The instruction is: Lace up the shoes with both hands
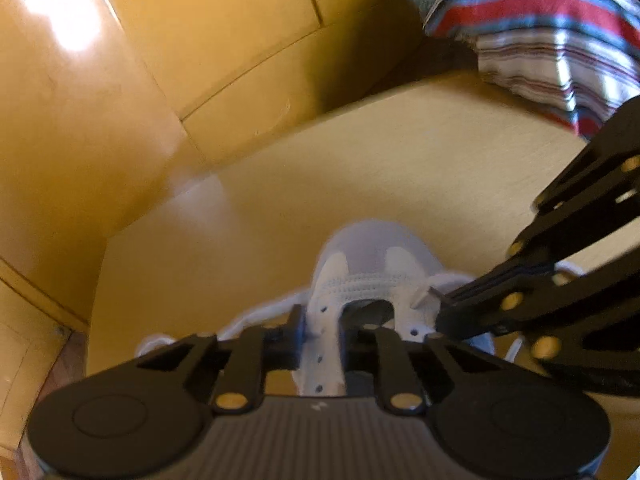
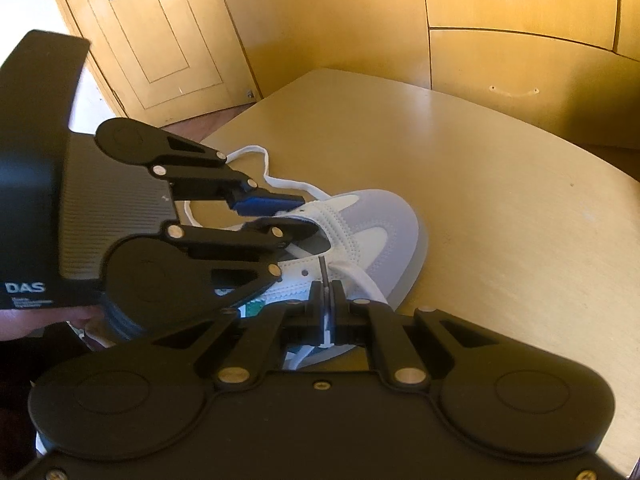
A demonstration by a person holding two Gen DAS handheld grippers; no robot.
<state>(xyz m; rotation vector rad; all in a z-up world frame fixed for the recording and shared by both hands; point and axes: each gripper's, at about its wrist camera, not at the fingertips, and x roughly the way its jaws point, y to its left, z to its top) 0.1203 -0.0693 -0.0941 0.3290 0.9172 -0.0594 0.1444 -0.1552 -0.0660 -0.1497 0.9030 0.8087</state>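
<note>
Straddling the eyelet flap on the shoe's left side, the left gripper [image 1: 323, 334] has one finger outside the flap and the other down in the tongue opening. In the right wrist view its blue-padded finger sits above the flap with a gap showing, so it looks parted around the flap rather than pinching it, though blur makes pad contact hard to judge. The risk on this side is that the flap slips free if the fingers shut off-centre, or that the slack lace [image 2: 262, 168] looping on the table behind them gets caught in the closing.

In the middle, the shoe [image 2: 360, 232], white with grey suede at the toe, lies on the wooden table [image 2: 500, 184] with its toe pointing away. Most eyelets [image 1: 320, 359] look empty. Nothing pins the shoe down, so any sideways pull could make it slide or twist.

On the right, the right gripper [image 2: 328, 300] is clenched on the flat white lace just behind its dark tip [image 2: 323, 268], which points towards an eyelet. Held so near the end, the tip could bend, miss the hole, or pull out of the pinch.
</note>
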